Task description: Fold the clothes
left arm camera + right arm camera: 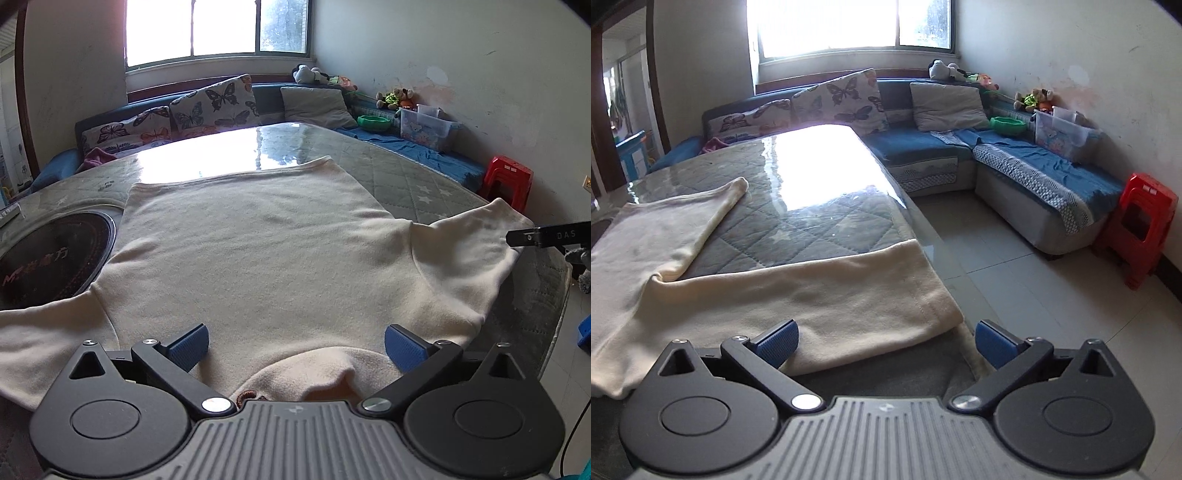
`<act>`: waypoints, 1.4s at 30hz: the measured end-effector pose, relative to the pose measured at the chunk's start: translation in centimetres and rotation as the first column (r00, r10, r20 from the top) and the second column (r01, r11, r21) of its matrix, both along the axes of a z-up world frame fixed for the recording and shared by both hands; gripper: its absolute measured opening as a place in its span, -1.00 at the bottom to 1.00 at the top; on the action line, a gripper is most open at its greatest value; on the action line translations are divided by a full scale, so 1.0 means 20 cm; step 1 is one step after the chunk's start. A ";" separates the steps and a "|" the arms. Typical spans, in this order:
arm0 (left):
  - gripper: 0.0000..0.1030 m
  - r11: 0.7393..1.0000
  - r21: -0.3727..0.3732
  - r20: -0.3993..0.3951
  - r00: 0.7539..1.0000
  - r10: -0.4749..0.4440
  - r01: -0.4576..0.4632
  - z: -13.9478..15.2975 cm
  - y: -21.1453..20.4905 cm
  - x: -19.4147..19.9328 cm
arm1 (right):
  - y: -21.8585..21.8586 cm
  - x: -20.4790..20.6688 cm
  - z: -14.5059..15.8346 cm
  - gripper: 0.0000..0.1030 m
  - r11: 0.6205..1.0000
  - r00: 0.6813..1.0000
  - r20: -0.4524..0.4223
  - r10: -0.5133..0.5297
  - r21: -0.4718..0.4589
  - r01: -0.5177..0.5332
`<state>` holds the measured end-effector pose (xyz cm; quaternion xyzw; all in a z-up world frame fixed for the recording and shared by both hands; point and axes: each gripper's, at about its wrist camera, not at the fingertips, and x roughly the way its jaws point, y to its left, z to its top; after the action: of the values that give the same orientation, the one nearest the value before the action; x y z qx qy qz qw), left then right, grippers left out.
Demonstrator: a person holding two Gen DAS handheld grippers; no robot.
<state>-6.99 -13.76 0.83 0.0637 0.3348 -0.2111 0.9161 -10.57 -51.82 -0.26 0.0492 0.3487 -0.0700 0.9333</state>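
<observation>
A cream long-sleeved top (pixel 258 258) lies spread flat on the table, its collar nearest me and its hem at the far side. My left gripper (pixel 296 345) is open, its blue pads above the collar, holding nothing. The right sleeve (pixel 469 251) reaches toward the table's right edge. The right gripper shows as a black tip (pixel 532 236) at that sleeve's end. In the right wrist view my right gripper (pixel 886 341) is open just above the cuff end of the sleeve (pixel 831 295), at the table's edge. The top's body (pixel 661 236) lies to the left.
The table (pixel 406 177) has a quilted grey cover under glass, with a round black hotplate (pixel 48 258) at the left. A blue corner sofa (pixel 1015 155) with cushions, toys and a plastic box lies behind. A red stool (pixel 1137 225) stands on the tiled floor at right.
</observation>
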 end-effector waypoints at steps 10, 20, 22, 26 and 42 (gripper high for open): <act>1.00 1.000 -0.005 0.037 0.999 -0.004 0.004 0.05 -0.01 0.00 | -0.03 -0.02 0.03 0.33 0.998 0.999 0.025 -0.037 0.041 0.036; 1.00 1.000 -0.007 0.045 0.999 -0.026 0.026 0.07 -0.09 0.01 | -0.10 -0.01 0.01 -0.26 0.989 0.987 0.060 -0.146 0.042 0.144; 1.00 1.000 -0.005 0.044 0.999 -0.029 0.030 0.07 -0.10 0.01 | -0.12 0.00 0.00 -0.38 0.986 0.984 0.070 -0.162 0.042 0.159; 1.00 1.000 -0.005 0.036 0.999 -0.030 0.030 0.06 -0.12 0.02 | -0.14 -0.02 0.00 -0.79 0.986 0.984 0.080 -0.161 0.061 0.157; 1.00 0.996 0.021 0.012 0.996 -0.092 0.092 -0.01 -0.24 0.03 | -0.04 -0.09 0.37 -0.90 0.999 0.967 0.254 0.014 0.024 -0.020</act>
<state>-6.37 -18.47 0.61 0.0899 0.3278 -0.2494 0.9068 -12.28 -52.62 7.19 0.0672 0.2276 -0.0505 0.9701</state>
